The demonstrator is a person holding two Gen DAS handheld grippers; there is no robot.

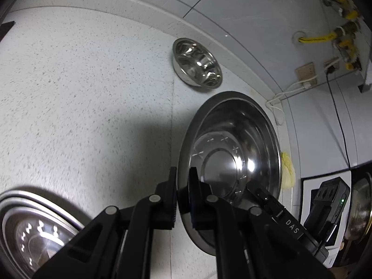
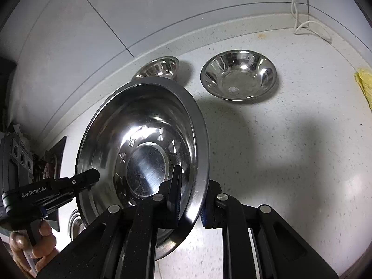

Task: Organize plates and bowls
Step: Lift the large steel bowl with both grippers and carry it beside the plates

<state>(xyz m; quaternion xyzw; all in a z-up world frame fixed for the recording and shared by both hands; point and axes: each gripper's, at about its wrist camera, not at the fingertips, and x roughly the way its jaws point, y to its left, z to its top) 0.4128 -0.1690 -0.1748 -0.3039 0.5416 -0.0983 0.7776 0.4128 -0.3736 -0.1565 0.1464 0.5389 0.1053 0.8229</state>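
Note:
A large steel dish [image 1: 232,153] with a star-pattern base hangs tilted above the speckled counter [image 1: 81,93], held from both sides. My left gripper [image 1: 183,176] is shut on its near rim. In the same view my right gripper [image 1: 258,191] bites the opposite rim. The right wrist view shows the same dish [image 2: 144,139] with my right gripper [image 2: 193,200] shut on its right rim and my left gripper [image 2: 91,179] clamped on the left rim, a hand [image 2: 34,244] behind it.
A small steel bowl [image 1: 197,62] sits by the backsplash, and a wider bowl [image 2: 239,74] stands to its right. Stacked steel plates [image 1: 34,232] lie at the lower left. A yellow cloth [image 2: 363,83] and white cables [image 2: 300,23] lie toward the corner.

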